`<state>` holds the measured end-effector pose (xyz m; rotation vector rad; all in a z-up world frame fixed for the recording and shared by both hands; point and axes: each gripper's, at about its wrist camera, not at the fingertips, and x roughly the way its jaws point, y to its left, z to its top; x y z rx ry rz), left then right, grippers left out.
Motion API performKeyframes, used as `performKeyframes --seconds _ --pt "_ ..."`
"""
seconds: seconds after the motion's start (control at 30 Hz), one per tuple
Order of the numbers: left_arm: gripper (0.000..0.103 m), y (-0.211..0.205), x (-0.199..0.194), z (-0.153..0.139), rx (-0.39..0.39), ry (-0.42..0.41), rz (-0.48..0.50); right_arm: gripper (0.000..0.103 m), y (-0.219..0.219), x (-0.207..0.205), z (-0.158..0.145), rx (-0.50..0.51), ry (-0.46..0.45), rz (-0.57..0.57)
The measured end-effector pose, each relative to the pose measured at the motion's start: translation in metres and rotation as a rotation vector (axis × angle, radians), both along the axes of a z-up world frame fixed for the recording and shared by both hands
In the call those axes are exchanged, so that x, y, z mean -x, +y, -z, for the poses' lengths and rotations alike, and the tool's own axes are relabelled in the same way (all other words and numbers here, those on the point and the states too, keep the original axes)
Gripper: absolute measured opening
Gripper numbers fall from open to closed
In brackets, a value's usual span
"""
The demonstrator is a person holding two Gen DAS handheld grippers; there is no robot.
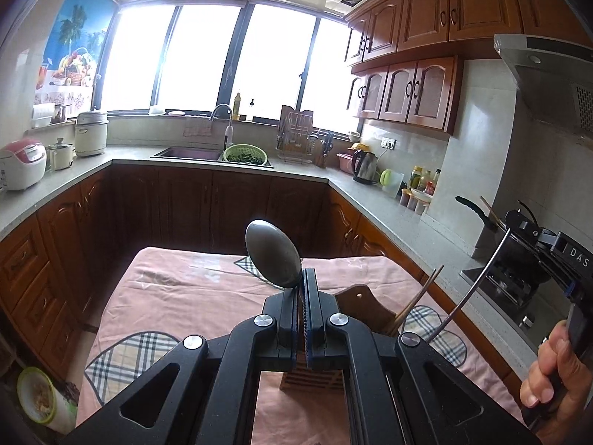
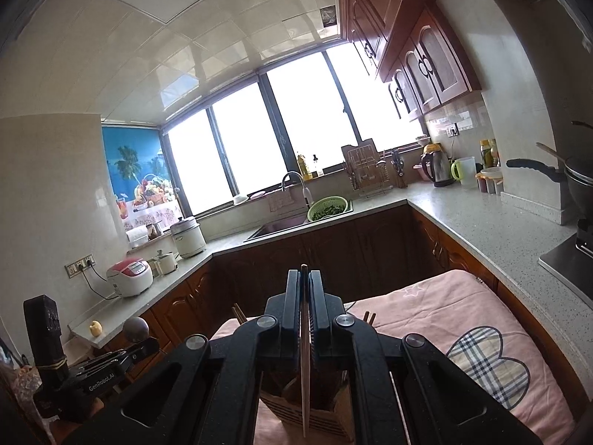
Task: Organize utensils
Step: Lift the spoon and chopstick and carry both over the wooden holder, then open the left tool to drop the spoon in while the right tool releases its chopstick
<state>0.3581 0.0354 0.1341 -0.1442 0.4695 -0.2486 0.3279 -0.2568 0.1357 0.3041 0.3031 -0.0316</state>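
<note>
Gripping a spoon (image 1: 272,254) bowl-up, the left gripper (image 1: 300,296) has its jaws clamped on the handle above the wooden holder (image 1: 311,378). The right gripper (image 2: 304,296) pinches a thin utensil (image 2: 305,371) over the same holder on the pink cloth (image 2: 463,307).

Two grippers appear: the left gripper (image 1: 300,289), closed on one spoon (image 1: 272,254), and the right gripper (image 2: 304,289), closed on one thin metal handle (image 2: 305,371). One wooden utensil holder (image 2: 315,413) stands on one pink cloth (image 1: 185,285). Chopsticks (image 1: 418,302) stick out of the holder, but their number cannot be told. On the counter there are two rice cookers (image 1: 22,163), one tall white pot (image 1: 91,133), one green colander (image 1: 245,153), one kettle (image 1: 365,166), one green cup (image 1: 391,182) and one dish rack (image 1: 296,137). One sink (image 1: 189,154) has one faucet (image 1: 222,111).
</note>
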Motion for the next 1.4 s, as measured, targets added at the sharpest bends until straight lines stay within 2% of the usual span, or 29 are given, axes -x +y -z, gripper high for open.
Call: performKeyframes --seconds 0.23,0.37,0.57,0.87,0.97,1.4 --pt "0.001 -0.018 -0.054 0.022 -0.019 0.022 -0.013 0.004 0.005 -0.032 0.015 0.043 -0.009 0.02" --pt "0.001 -0.034 -0.085 0.043 -0.042 0.08 -0.002 0.004 0.007 -0.043 0.036 0.071 0.023 0.025" --pt "0.001 -0.049 -0.117 0.065 -0.06 0.145 0.005 0.004 0.003 -0.045 0.067 0.041 0.07 0.023" --pt "0.001 -0.066 -0.139 0.084 -0.098 0.197 0.021 0.004 0.001 -0.047 0.1 0.0 0.141 0.008" --pt "0.002 -0.064 -0.148 0.09 -0.096 0.228 0.026 0.004 -0.002 -0.044 0.099 -0.005 0.141 0.015" --pt "0.002 -0.066 -0.155 0.088 -0.089 0.22 0.016 0.004 -0.013 -0.046 0.101 -0.04 0.165 0.03"
